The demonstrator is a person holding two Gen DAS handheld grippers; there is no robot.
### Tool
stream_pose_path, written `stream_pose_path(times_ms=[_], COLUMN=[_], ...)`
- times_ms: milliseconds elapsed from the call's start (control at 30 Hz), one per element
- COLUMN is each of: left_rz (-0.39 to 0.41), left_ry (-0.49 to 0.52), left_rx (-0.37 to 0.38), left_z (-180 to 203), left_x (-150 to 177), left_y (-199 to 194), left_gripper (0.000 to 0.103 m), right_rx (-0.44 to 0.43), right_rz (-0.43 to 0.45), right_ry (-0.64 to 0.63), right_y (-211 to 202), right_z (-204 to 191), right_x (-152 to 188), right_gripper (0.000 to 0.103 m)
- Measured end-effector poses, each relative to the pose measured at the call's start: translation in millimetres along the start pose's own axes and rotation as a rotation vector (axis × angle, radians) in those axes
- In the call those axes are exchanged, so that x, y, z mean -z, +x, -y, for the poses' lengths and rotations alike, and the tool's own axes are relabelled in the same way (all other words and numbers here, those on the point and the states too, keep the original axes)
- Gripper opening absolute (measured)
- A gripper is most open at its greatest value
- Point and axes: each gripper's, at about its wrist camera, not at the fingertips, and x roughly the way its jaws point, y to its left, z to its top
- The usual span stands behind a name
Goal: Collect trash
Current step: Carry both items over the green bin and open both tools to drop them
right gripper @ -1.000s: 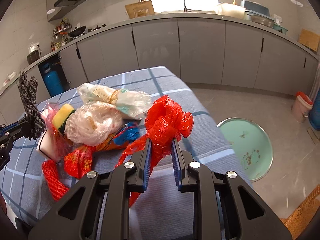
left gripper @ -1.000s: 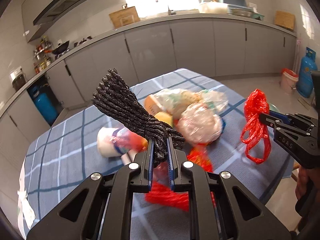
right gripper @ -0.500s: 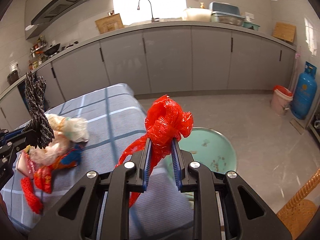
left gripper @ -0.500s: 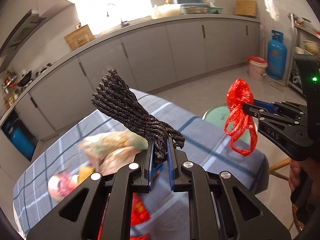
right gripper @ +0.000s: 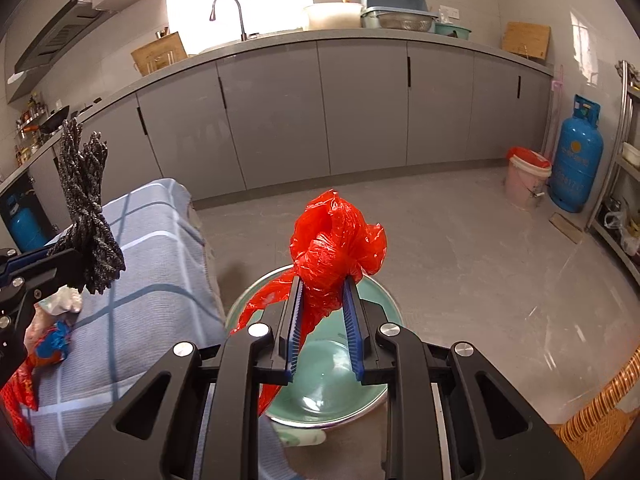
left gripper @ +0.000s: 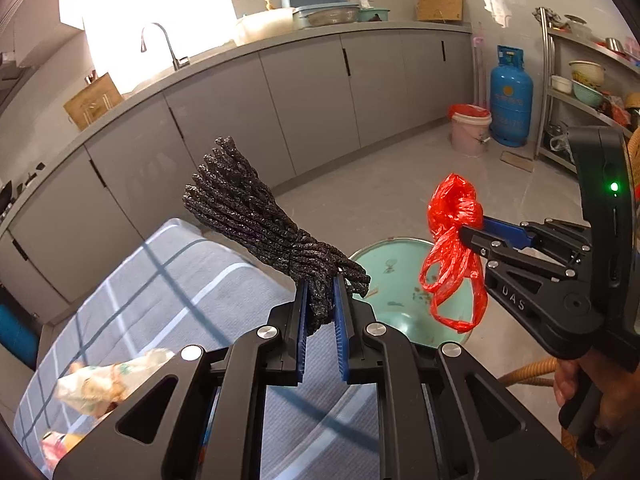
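Two pieces of trash are held off the bench [left gripper: 168,280]. The left gripper [left gripper: 320,300] has its jaws clenched on a black rope bundle [left gripper: 260,224], whose long axis slants up and to the left in its own view, loose ends uppermost. The right gripper [right gripper: 323,300] has its jaws clenched on a crumpled red plastic bag [right gripper: 336,248], bunched end up, tails hanging down, above a green basin [right gripper: 332,396] on the floor [right gripper: 480,260].
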Motion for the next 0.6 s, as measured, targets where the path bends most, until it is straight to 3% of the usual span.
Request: stream_pose_path(times_ms=[367, 400, 467, 600], left_rz=[-0.047, -0.051, -0.064, -0.075], left_ry=[0.015, 0.014, 0.007, 0.006], left_rx=[0.075, 0.070, 0.059, 0.041], left_z=[25.0, 25.2, 24.6, 23.4], left_x=[-17.2, -16.2, -13.4, -8.9], left_y=[59.9, 63.2, 69.3, 72.9], left_gripper=[0.019, 0.023, 0.046, 0.057], right_rx=[0.018, 0.020, 0.019, 0.037], right_rz=[-0.043, -0.047, -0.055, -0.067], right_ry=[0.010, 0.009, 0.009, 0.023], right_y=[49.3, 52.9, 60.7, 70.5], right_z=[20.9, 21.0, 22.7, 28.0], right_x=[7.4, 8.1, 9.1, 10.4], right_gripper=[0.024, 0.025, 0.027, 0.037])
